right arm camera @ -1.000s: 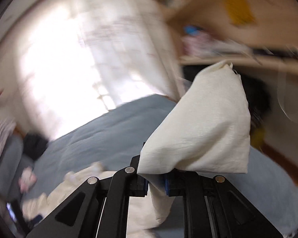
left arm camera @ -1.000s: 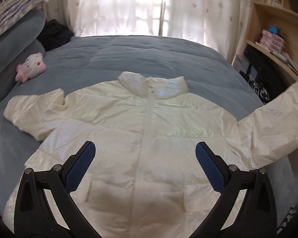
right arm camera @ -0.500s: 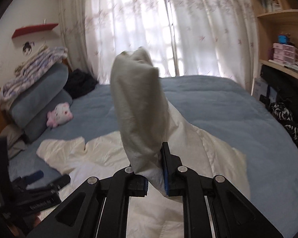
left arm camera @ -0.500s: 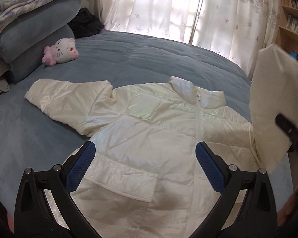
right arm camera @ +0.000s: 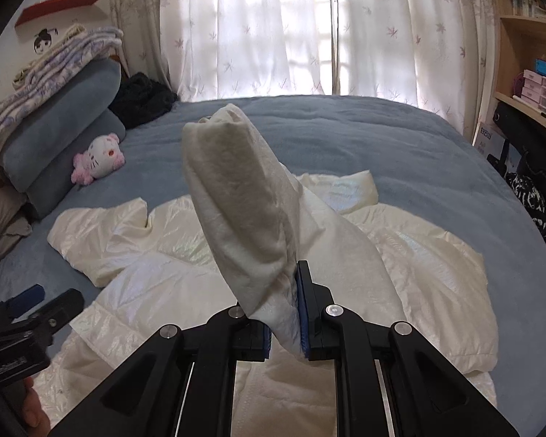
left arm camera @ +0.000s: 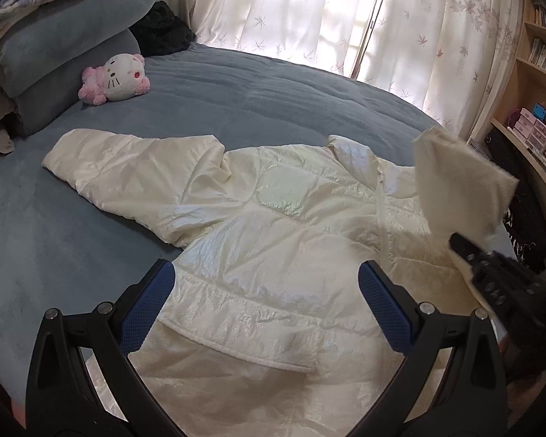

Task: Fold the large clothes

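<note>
A cream puffer jacket (left arm camera: pixel 273 255) lies front up on the blue bed, zip closed, one sleeve (left arm camera: pixel 127 171) stretched out toward the pillows. My right gripper (right arm camera: pixel 284 327) is shut on the end of the other sleeve (right arm camera: pixel 236 200), holding it raised over the jacket's body; the cuff stands up above the pads. In the left wrist view that lifted sleeve (left arm camera: pixel 458 185) and the right gripper (left arm camera: pixel 462 245) show at the right edge. My left gripper (left arm camera: pixel 262 302) hovers open over the jacket's lower half near a pocket flap, nothing between its blue pads.
A pink and white plush toy (left arm camera: pixel 114 78) lies by stacked blue pillows (left arm camera: pixel 65 47) and folded bedding at the bed's head. A black garment (right arm camera: pixel 142 98) sits near the curtains. Wooden shelves (right arm camera: pixel 527 83) with boxes stand at the right of the bed.
The right gripper has swung the held sleeve from out at the side inward and down, over the jacket's body. The left gripper has shifted sideways toward the outstretched sleeve, still open.
</note>
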A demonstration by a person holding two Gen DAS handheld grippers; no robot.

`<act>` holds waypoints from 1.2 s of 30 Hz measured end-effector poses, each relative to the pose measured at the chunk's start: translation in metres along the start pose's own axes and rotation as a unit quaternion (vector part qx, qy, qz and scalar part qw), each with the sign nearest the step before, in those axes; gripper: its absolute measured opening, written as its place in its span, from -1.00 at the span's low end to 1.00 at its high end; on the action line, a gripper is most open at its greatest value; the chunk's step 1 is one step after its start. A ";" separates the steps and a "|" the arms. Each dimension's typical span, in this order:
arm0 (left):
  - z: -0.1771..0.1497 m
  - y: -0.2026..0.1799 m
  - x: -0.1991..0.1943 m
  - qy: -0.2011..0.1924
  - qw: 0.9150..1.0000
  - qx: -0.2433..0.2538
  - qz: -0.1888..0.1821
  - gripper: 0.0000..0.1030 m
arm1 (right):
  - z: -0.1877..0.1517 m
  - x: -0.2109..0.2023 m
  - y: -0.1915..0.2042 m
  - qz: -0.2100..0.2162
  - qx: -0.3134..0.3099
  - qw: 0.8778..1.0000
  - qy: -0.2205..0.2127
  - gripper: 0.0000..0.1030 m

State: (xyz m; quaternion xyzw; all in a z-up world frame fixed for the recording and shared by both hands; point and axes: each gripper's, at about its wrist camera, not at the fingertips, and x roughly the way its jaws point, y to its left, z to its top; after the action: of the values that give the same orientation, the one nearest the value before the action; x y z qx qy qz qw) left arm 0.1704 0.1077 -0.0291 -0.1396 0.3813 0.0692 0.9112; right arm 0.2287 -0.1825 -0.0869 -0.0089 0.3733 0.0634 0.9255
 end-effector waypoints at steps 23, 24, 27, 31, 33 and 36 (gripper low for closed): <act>-0.016 -0.005 0.065 0.102 0.989 -0.023 -0.109 0.94 | -0.083 0.029 0.021 0.043 0.009 0.998 0.050 0.47; -0.016 -0.009 0.069 0.108 0.988 -0.022 -0.112 0.94 | -0.081 0.022 0.019 0.047 0.018 0.998 0.049 0.47; -0.016 -0.022 0.086 0.131 0.984 -0.017 -0.121 0.94 | -0.082 0.000 -0.003 0.052 0.043 0.996 0.053 0.47; -0.011 -0.048 0.111 0.151 0.981 0.011 -0.124 0.89 | -0.070 -0.041 -0.042 0.041 0.058 0.996 0.057 0.47; -0.009 -0.061 0.124 0.162 0.980 0.025 -0.115 0.70 | -0.063 -0.056 -0.063 0.027 0.064 0.996 0.057 0.47; -0.008 -0.078 0.147 0.184 0.976 0.040 -0.111 0.36 | -0.061 -0.065 -0.101 0.001 0.090 0.995 0.052 0.57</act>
State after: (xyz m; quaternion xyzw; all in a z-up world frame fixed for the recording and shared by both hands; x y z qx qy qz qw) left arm 0.2859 0.0335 -0.1234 -0.1551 0.5269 -0.0742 0.8324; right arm 0.1526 -0.2940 -0.0893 0.0712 0.4247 0.0296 0.9020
